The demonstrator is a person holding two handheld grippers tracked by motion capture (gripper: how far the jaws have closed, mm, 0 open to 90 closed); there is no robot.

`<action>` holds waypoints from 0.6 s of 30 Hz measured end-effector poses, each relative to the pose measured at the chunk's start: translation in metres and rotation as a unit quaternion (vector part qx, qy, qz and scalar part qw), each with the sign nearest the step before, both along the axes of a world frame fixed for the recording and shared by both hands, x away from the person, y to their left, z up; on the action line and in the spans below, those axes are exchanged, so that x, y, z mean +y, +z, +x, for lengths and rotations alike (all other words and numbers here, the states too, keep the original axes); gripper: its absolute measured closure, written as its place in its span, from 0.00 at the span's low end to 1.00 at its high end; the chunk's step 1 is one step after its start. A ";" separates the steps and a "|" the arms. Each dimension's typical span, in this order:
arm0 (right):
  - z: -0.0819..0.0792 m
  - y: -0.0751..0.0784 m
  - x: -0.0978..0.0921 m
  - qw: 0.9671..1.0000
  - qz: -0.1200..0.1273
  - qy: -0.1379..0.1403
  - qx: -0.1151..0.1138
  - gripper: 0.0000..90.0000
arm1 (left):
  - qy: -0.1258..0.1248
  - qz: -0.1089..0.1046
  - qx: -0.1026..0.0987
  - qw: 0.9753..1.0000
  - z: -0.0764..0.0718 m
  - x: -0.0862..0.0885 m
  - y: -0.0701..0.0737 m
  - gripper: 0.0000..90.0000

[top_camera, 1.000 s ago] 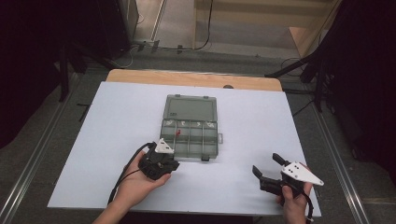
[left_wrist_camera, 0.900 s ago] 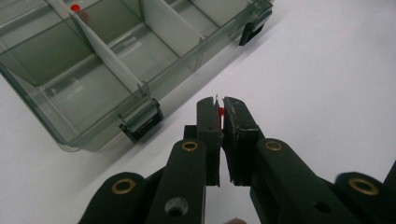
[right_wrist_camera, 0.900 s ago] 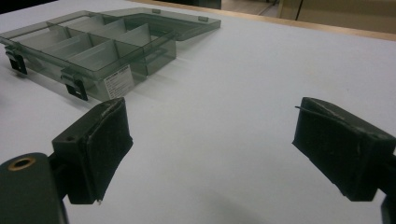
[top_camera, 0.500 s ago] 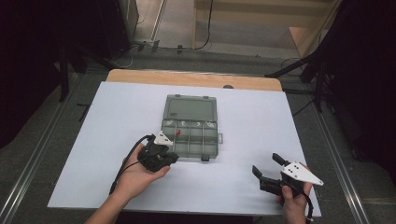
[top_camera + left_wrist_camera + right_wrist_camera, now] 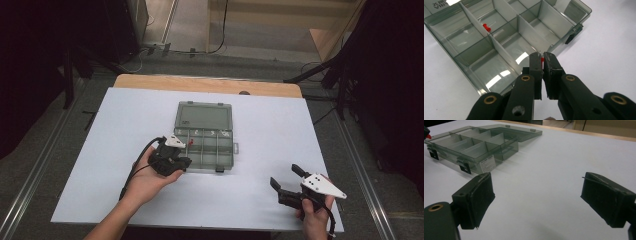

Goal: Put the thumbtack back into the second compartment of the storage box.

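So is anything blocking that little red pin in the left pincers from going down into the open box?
Nothing visible. The left gripper pinches the red pin just above the organizer box's near edge; its lid is open, and the compartment below looks bare.

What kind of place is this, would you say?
Probably a lab or recording workspace: a white-covered table with a compartment box, dark curtains around it, cables on the floor, and hand-held grippers, left gripper and right gripper.

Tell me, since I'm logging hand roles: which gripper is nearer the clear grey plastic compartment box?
Left. The left gripper is at the box's near left corner; the right gripper is apart, toward the table's near right.
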State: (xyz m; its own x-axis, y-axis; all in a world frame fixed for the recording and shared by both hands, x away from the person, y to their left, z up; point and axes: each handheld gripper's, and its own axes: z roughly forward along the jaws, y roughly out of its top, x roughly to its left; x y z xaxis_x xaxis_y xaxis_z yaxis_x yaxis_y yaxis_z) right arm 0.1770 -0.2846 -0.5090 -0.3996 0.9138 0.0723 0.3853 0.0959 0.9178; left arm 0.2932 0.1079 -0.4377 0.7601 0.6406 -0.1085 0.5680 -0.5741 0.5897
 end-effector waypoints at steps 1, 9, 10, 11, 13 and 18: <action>0.000 0.000 0.000 1.000 0.000 0.000 0.000 0.12 | -0.001 0.000 0.000 1.000 0.001 0.000 0.000 0.95; 0.000 0.000 0.001 1.000 0.000 0.001 0.000 0.12 | 0.003 -0.001 -0.007 1.000 0.008 -0.001 0.006 0.95; 0.000 0.000 0.001 1.000 0.001 -0.001 0.000 0.12 | 0.001 0.002 -0.007 1.000 0.009 -0.001 0.007 0.95; 0.000 0.000 0.001 1.000 0.001 0.000 0.000 0.12 | 0.003 0.001 -0.007 1.000 0.010 -0.002 0.007 0.95; 0.000 0.000 0.000 1.000 0.001 -0.001 0.000 0.12 | 0.002 0.001 -0.008 1.000 0.012 -0.003 0.008 0.95; 0.000 -0.001 0.000 1.000 0.001 0.000 0.000 0.12 | 0.006 0.001 -0.009 1.000 0.017 -0.005 0.009 0.95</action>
